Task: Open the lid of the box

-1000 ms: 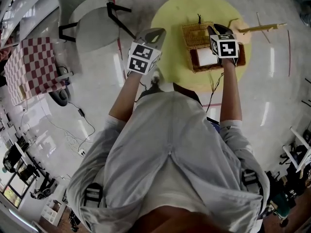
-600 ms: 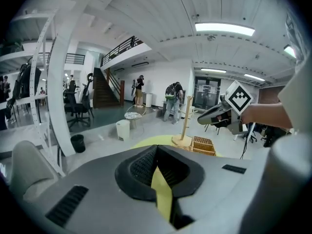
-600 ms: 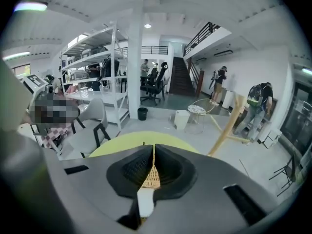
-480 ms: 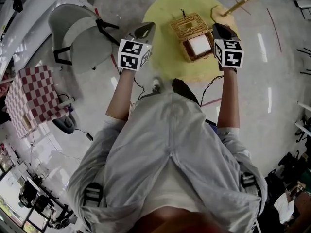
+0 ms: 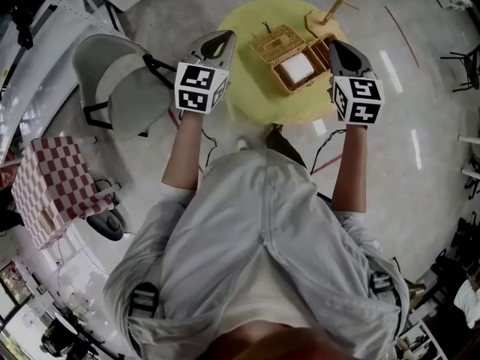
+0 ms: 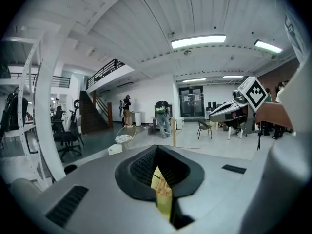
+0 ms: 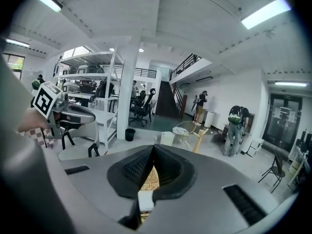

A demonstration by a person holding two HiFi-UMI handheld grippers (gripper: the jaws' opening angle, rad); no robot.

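A wicker box (image 5: 305,76) stands on the round yellow table (image 5: 251,100). Its lid (image 5: 272,41) lies flipped back to the far left, and something white (image 5: 297,67) shows inside. My left gripper (image 5: 218,40) hovers left of the box, jaws together, holding nothing. My right gripper (image 5: 338,49) hangs just right of the box, also shut and empty. In the left gripper view my left gripper (image 6: 157,148) shows wicker (image 6: 164,190) and yellow tabletop below its jaws. Under my right gripper (image 7: 153,148), the right gripper view shows wicker (image 7: 149,178) and the white thing (image 7: 146,199).
A thin wooden stand (image 5: 336,4) rises at the table's far right edge. A grey chair (image 5: 120,81) stands to the left, with a red-checked cloth (image 5: 49,190) further left. Cables trail on the shiny floor (image 5: 420,141). People stand far off in the hall.
The box lid stays open throughout. My right gripper has drawn back from above the box to its right side. The left gripper also pulled back, and the head view shifted.
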